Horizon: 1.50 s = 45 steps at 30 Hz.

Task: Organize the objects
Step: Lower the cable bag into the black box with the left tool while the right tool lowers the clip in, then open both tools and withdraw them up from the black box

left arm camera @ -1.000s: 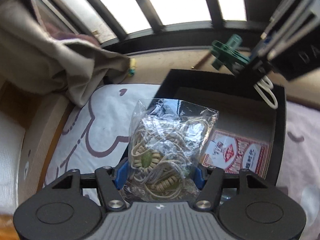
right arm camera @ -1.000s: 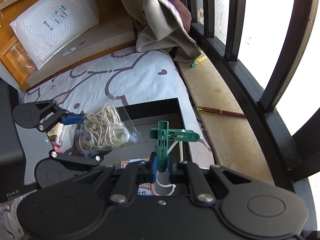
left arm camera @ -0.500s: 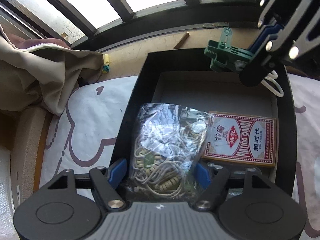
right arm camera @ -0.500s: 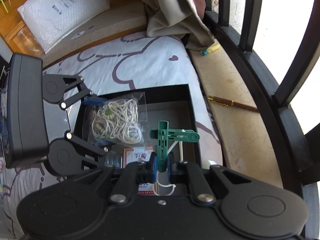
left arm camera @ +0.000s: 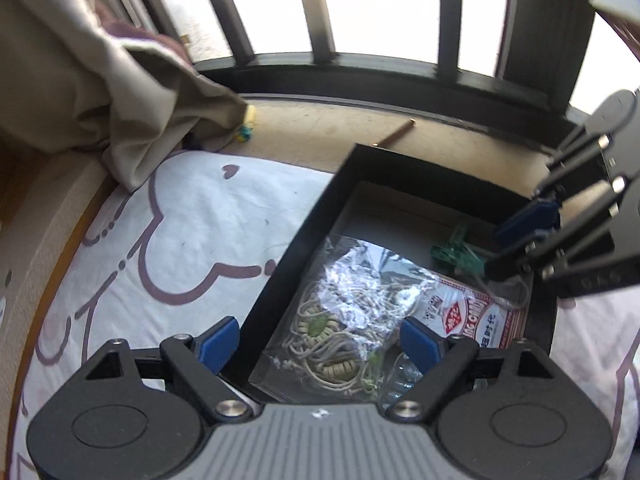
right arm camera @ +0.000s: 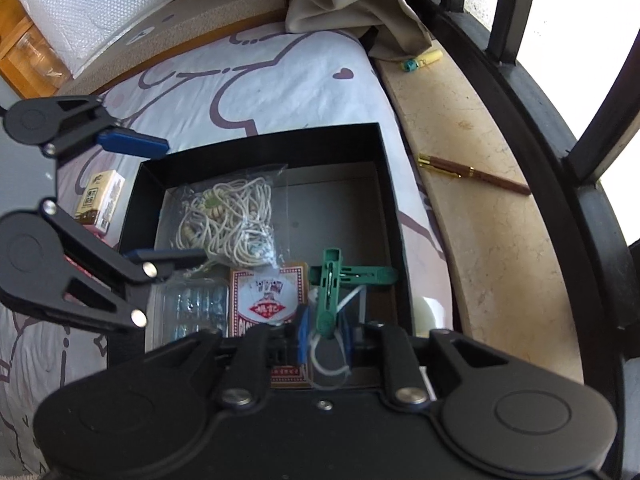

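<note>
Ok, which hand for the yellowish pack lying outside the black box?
Left. Both have just been opening: the left hand-held gripper stands wide over the bag of cords, beside the pack; the right hand-held gripper has the green clip between its jaws.

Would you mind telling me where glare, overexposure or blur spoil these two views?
Left wrist view: the window is blown out white, sunlight glares off the clear bag of cord, and the green clips look soft. Right wrist view: the window is also overexposed, the black box stays readable, and fisheye bends the sill.
</note>
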Motion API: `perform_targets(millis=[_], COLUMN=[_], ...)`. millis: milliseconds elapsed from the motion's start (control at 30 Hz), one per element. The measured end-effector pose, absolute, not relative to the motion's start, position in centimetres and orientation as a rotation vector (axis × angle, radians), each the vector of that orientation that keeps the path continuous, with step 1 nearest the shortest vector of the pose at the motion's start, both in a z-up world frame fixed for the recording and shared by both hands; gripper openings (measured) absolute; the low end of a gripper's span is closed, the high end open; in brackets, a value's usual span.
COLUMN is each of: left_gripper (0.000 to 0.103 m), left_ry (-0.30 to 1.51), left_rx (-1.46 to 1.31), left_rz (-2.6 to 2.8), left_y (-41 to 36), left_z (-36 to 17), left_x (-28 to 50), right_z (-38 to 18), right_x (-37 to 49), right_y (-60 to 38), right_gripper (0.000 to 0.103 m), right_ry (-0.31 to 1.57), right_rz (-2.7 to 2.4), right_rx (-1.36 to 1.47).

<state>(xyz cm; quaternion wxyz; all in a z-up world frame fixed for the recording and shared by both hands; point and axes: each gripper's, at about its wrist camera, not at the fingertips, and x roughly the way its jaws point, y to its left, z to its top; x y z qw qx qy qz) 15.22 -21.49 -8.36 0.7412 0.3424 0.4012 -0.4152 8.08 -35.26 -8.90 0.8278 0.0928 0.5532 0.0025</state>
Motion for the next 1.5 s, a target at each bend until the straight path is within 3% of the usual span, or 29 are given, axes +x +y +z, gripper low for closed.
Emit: perform_targets(millis=[100,967,1300,1500], left_gripper=[0.087,0.088,0.088,0.088], left_ry=[0.913,0.967,0.93,0.934], left_rx=[0.698,0.484,0.378,0.31], left_rz=[-0.882,-0.651,-0.545,-0.49], left_y=[-21.2,-18.5,-16.7,-15.6], left_z=[-8.3,-4.4,-1.7,-0.3], left_x=[15.4,11.5,8.1,6.1], right_z=[-9.0,-4.1,-1.0,0.4], right_x=[8.0,5.5,3.1,1.1], right_y=[-35.2,-36.0,-35.0,-34.6], right_gripper=[0.029,0.03,0.054,0.061], right_ry=[1.182,1.054,0.977,0.941], right_rz=[-0.004,-0.072,-0.076,-0.099], right_rx=[0.199,0.27,0.237,0.212])
